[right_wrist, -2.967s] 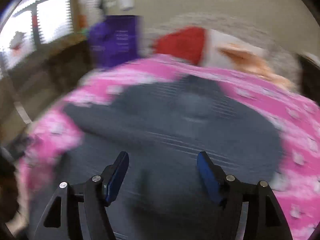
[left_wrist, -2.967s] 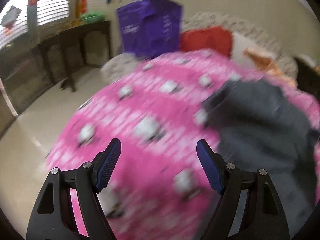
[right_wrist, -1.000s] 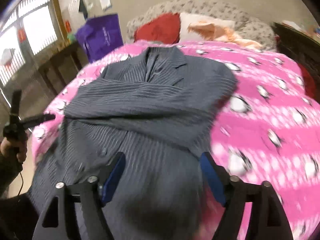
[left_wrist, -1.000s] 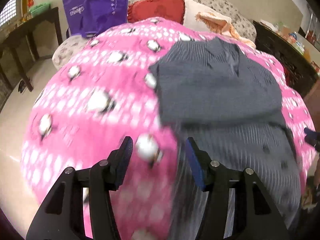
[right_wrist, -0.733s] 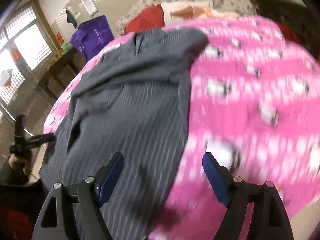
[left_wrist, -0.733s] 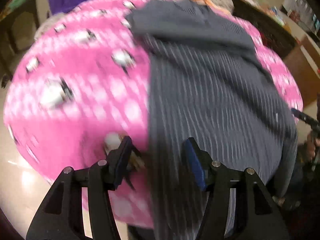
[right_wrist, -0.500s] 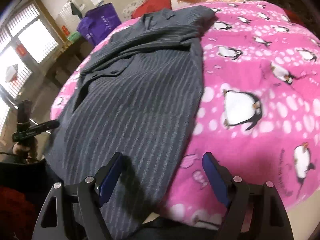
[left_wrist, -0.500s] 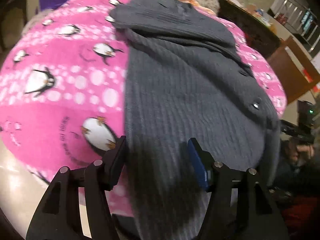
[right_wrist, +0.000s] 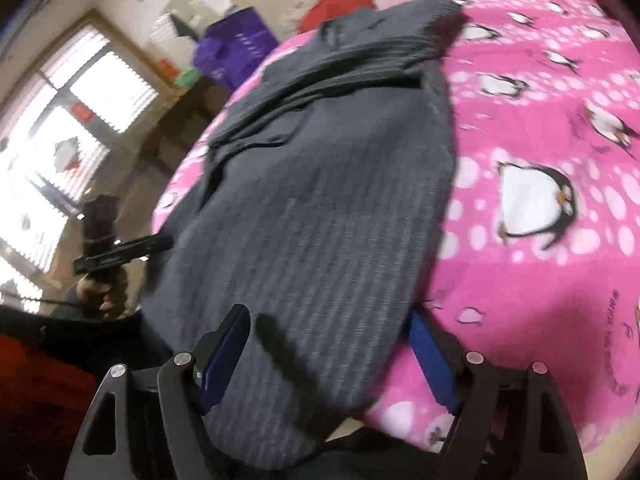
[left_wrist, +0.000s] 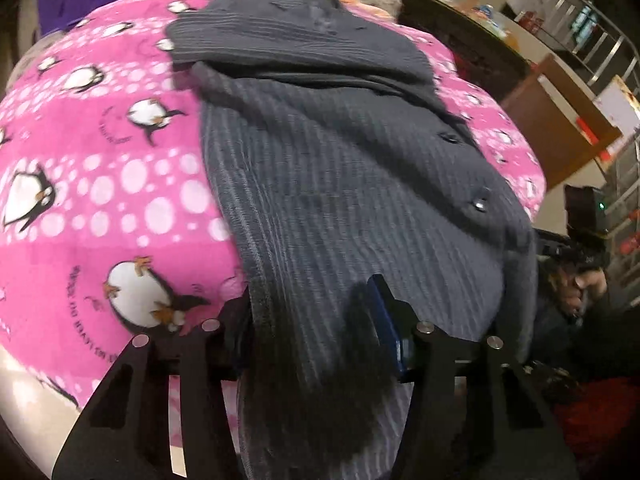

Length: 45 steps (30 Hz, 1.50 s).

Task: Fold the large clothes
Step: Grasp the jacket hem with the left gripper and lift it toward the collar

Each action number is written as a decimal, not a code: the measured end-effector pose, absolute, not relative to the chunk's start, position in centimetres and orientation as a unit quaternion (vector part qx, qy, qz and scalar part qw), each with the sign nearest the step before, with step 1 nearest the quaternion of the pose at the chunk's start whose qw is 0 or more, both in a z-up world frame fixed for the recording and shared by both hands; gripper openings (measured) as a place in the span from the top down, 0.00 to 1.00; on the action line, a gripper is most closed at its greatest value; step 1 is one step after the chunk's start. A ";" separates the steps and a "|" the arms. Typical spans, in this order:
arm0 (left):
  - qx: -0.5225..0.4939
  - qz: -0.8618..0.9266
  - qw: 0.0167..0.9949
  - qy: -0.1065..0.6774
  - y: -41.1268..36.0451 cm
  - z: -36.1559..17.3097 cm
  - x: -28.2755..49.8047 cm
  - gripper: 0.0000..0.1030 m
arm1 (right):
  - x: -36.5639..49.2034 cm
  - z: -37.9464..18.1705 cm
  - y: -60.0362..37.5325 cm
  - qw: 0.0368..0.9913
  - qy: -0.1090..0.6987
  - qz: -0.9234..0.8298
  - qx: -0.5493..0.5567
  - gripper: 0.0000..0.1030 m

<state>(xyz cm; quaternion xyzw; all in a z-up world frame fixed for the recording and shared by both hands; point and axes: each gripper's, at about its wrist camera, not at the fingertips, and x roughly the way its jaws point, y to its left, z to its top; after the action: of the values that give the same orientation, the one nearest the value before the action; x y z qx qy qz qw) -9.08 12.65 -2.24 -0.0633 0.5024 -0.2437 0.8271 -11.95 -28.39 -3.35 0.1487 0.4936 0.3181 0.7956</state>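
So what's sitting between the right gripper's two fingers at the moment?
In the right wrist view, the bottom hem of the grey striped jacket lies between the open fingers of the right gripper, draped over the pink penguin blanket.

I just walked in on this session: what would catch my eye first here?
The hot-pink penguin blanket covering the bed, and the big grey striped jacket spread across it, sleeves folded over its chest. Both tongs, left and right, sit open at the jacket's near hem.
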 end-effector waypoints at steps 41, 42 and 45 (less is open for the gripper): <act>-0.157 -0.256 0.830 0.470 15.8 -1.7 -9.7 0.96 | -11.5 -1.8 -25.6 0.787 0.451 0.383 0.172 0.74; -0.169 -0.258 0.834 0.458 16.3 -1.1 -10.1 0.96 | -11.7 -1.1 -26.0 0.788 0.436 0.394 0.184 0.78; -0.203 -0.236 0.848 0.429 19.2 0.2 -11.1 0.96 | -12.2 0.4 -28.3 0.800 0.390 0.395 0.229 0.88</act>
<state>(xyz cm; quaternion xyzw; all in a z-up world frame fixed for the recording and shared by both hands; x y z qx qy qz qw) -11.14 19.23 0.19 -0.2029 0.4286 -0.2358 0.8483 -12.21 -28.34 0.44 0.2285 0.3899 0.3954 0.7996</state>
